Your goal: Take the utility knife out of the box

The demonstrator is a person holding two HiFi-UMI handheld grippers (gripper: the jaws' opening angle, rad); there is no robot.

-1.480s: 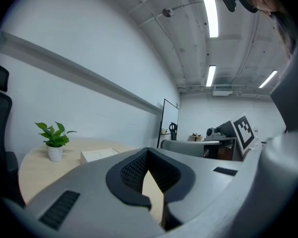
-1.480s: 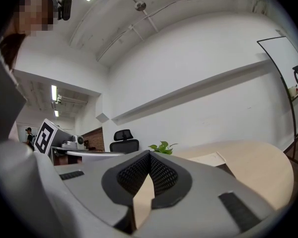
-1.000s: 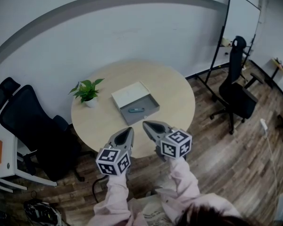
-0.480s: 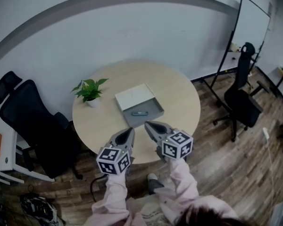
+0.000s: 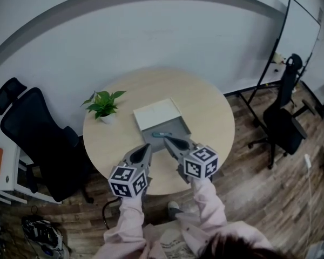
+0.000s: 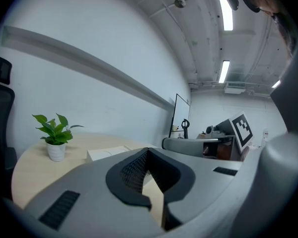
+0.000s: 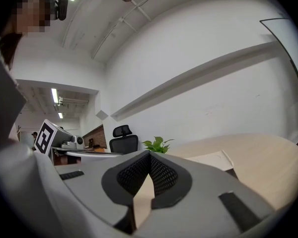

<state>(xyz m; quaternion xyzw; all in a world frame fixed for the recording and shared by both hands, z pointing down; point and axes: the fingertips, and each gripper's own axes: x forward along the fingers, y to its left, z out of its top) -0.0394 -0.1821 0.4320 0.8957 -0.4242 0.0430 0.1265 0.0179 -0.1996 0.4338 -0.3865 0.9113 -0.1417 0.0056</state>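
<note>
A round table (image 5: 205, 104) fills the middle of the head view, with a black office chair (image 5: 35, 139) off its 9 o'clock side. Near the table's centre lies the open grey box (image 5: 179, 127), its white lid (image 5: 156, 113) lying at its 11 o'clock, and a potted plant (image 5: 105, 104) stands at the box's 9 o'clock. The left gripper (image 5: 147, 148) and right gripper (image 5: 167, 140) sit at the table's 6 o'clock edge, both with jaws pressed together and nothing between them. The utility knife (image 5: 160, 135) lies inside the box along its 6 o'clock wall, just beyond the right gripper's tip. The step in hand looks like the reach; next, the right jaws must part, dip over the box wall and close across the knife's body. Neither gripper view shows the knife or the box floor, only the lid, and the knife's blade end is too small to make out.
</note>
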